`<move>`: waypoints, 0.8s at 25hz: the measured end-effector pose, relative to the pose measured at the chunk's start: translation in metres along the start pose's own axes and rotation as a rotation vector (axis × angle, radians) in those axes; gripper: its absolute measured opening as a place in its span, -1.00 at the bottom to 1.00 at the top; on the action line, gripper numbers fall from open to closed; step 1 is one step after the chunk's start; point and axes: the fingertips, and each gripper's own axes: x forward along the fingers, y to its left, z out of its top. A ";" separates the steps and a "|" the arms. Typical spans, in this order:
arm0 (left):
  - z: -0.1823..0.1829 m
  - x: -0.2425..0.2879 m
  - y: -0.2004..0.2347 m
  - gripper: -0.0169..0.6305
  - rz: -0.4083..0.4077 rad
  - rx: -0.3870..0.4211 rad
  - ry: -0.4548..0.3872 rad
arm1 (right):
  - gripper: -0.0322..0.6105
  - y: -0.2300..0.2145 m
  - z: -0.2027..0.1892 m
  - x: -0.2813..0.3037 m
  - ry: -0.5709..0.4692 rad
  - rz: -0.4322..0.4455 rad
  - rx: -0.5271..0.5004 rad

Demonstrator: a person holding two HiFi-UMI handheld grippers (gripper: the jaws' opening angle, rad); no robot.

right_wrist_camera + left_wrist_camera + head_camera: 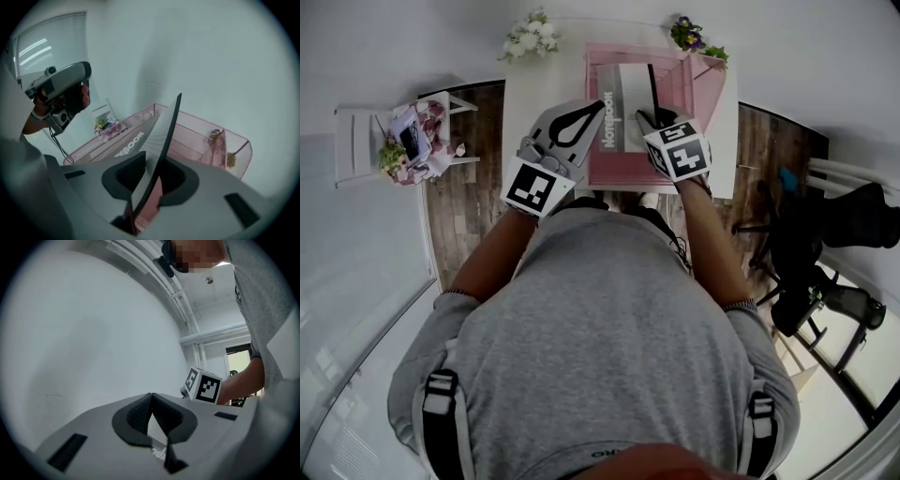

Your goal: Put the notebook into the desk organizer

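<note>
Notebook (623, 105) looks light, thin and bendy: pinch its near edge, which your right gripper (152, 176) straddles with jaws slack, while your left gripper (151, 399) is closed, empty.

A pink mesh desk organizer (708, 89) fills the white bench's (539, 89) right half; a grey notebook (623, 108) sits in its left part; the right gripper (645, 118) reaches it from the near edge; the left gripper (596, 107) is just beside it; flowers (531, 37) mark the far left corner.

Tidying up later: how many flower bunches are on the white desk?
2: white bunch at the far left corner, purple bunch at the far right; more may be hidden.
</note>
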 end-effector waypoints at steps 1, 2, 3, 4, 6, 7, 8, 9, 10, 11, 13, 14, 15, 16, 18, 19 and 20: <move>0.000 0.000 0.001 -0.89 0.001 -0.003 -0.001 | -0.64 0.000 -0.001 0.001 0.012 -0.006 -0.010; 0.000 0.000 0.001 -0.89 0.001 -0.006 -0.003 | -0.63 0.000 -0.002 0.002 0.024 -0.013 -0.021; 0.000 0.000 0.002 -0.89 0.002 -0.008 -0.004 | -0.62 0.000 -0.003 0.003 0.033 -0.021 -0.031; -0.001 0.000 0.002 -0.89 0.002 -0.009 -0.004 | -0.61 -0.001 -0.003 0.004 0.040 -0.029 -0.040; -0.003 0.000 0.003 -0.89 -0.001 -0.009 0.001 | -0.59 -0.002 -0.004 0.007 0.052 -0.045 -0.058; -0.004 0.000 0.004 -0.89 -0.003 -0.008 0.003 | -0.58 -0.003 -0.004 0.008 0.059 -0.055 -0.067; -0.004 0.001 0.004 -0.89 -0.004 -0.006 0.005 | -0.57 -0.004 -0.004 0.009 0.064 -0.067 -0.077; -0.005 0.001 0.004 -0.89 -0.005 -0.006 0.006 | -0.54 -0.006 -0.004 0.010 0.069 -0.081 -0.087; -0.005 0.001 0.005 -0.89 -0.006 -0.006 0.008 | -0.49 -0.008 -0.003 0.011 0.074 -0.097 -0.096; -0.006 0.001 0.005 -0.89 -0.005 -0.008 0.009 | -0.43 -0.010 -0.003 0.011 0.078 -0.110 -0.103; -0.006 0.001 0.007 -0.89 -0.002 -0.014 0.008 | -0.32 -0.014 -0.004 0.012 0.084 -0.127 -0.108; -0.006 0.001 0.007 -0.89 -0.002 -0.015 0.006 | -0.29 -0.016 -0.004 0.013 0.087 -0.132 -0.108; -0.006 0.001 0.007 -0.89 -0.003 -0.014 0.005 | -0.26 -0.017 -0.005 0.013 0.090 -0.138 -0.109; -0.006 0.001 0.007 -0.89 -0.005 -0.011 0.005 | -0.23 -0.018 -0.006 0.014 0.093 -0.143 -0.109; -0.005 0.001 0.006 -0.89 -0.009 -0.009 0.004 | -0.18 -0.020 -0.006 0.013 0.093 -0.148 -0.102; -0.004 0.000 0.007 -0.89 -0.009 -0.010 0.001 | -0.17 -0.021 -0.006 0.013 0.092 -0.146 -0.092; -0.004 0.000 0.007 -0.89 -0.009 -0.012 0.000 | -0.16 -0.022 -0.006 0.013 0.091 -0.143 -0.082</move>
